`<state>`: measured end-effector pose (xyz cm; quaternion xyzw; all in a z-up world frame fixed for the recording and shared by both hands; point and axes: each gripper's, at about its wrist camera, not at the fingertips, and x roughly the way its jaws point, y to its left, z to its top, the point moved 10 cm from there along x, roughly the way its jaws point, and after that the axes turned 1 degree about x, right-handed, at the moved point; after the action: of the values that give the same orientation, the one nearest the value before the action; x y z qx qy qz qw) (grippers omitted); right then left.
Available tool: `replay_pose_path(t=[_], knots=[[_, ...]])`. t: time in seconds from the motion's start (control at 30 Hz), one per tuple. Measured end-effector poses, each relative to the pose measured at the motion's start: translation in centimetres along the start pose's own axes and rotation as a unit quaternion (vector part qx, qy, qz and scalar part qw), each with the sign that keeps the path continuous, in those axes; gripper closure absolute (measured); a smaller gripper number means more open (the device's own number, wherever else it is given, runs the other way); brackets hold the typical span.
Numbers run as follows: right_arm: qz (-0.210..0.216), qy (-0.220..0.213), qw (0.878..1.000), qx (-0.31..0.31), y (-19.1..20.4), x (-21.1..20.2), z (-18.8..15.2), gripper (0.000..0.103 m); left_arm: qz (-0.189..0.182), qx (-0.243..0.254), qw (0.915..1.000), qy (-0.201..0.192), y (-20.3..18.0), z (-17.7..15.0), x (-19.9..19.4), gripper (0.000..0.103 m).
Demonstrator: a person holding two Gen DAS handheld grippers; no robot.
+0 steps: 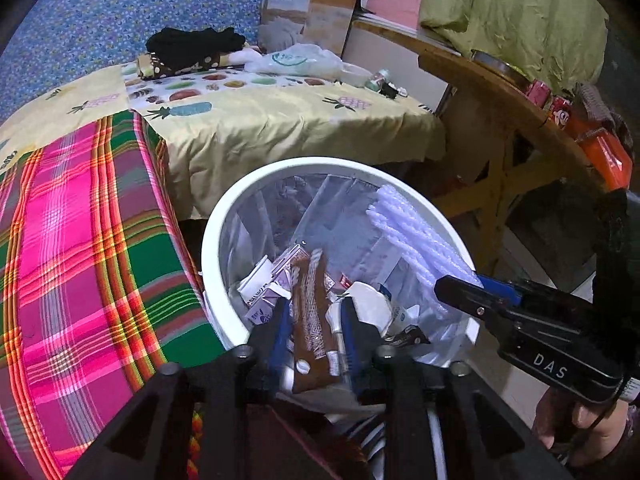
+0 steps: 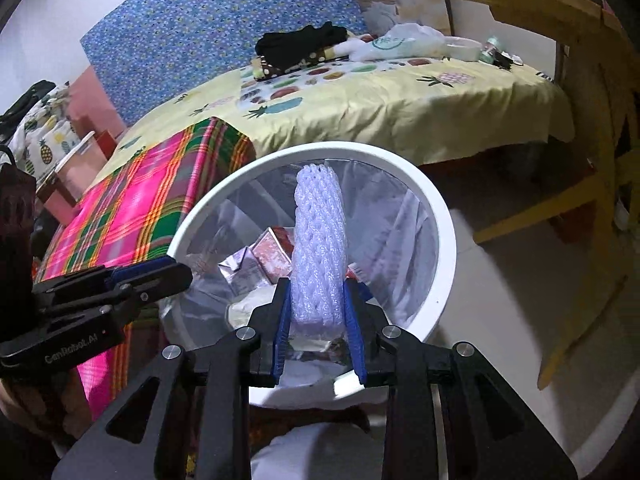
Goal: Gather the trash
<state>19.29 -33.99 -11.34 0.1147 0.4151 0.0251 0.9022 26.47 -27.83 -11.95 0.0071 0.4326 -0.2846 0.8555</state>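
Observation:
A white trash bin (image 1: 212, 248) lined with a clear bag stands on the floor beside the bed; it holds cartons and wrappers. My left gripper (image 1: 316, 308) is shut on a brown snack wrapper (image 1: 310, 320) and holds it over the bin. My right gripper (image 2: 316, 284) is shut on a white foam net sleeve (image 2: 320, 240) and holds it over the bin (image 2: 444, 236). The sleeve (image 1: 416, 236) and the right gripper (image 1: 460, 286) also show in the left wrist view. The left gripper (image 2: 176, 274) shows at the left of the right wrist view.
A bed with a plaid blanket (image 1: 88, 248) and a yellow pineapple sheet (image 1: 280, 120) lies behind the bin. On it are black clothes (image 1: 196, 46), a plastic bag (image 1: 296, 60) and small items. A wooden table (image 1: 492, 92) stands at the right.

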Motion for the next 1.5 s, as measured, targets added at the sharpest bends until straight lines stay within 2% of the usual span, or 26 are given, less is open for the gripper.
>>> replay_pose_path(t=[0.03,0.07,0.23,0.47,0.67,0.77,1.5], knots=[[-0.001,-0.001,1.000,0.000,-0.1,0.0,0.0,0.073,0.002,0.000,1.0000,-0.002,0.1,0.0,0.1,0.057],[-0.002,-0.003,1.000,-0.001,-0.1,-0.1,0.0,0.072,0.002,-0.001,1.0000,-0.004,0.1,0.1,0.1,0.050],[-0.002,-0.008,1.000,-0.009,0.0,-0.5,0.0,0.049,0.004,-0.007,0.9999,-0.012,0.5,0.2,-0.3,0.050],[0.001,-0.015,1.000,-0.019,0.9,-1.5,0.0,0.049,0.015,-0.018,0.9994,-0.025,1.2,-0.2,-2.2,0.050],[0.008,-0.024,0.999,-0.031,2.5,-2.6,-0.1,0.049,0.047,-0.023,0.9977,-0.044,2.1,-1.0,-4.9,0.050],[0.018,-0.028,0.999,-0.039,3.6,-3.2,-0.4,0.049,0.045,-0.028,0.9973,-0.050,2.3,-1.5,-6.3,0.050],[0.068,-0.041,0.992,-0.102,10.3,-5.8,-3.7,0.049,0.120,-0.067,0.9865,-0.089,6.2,-7.9,-15.2,0.049]])
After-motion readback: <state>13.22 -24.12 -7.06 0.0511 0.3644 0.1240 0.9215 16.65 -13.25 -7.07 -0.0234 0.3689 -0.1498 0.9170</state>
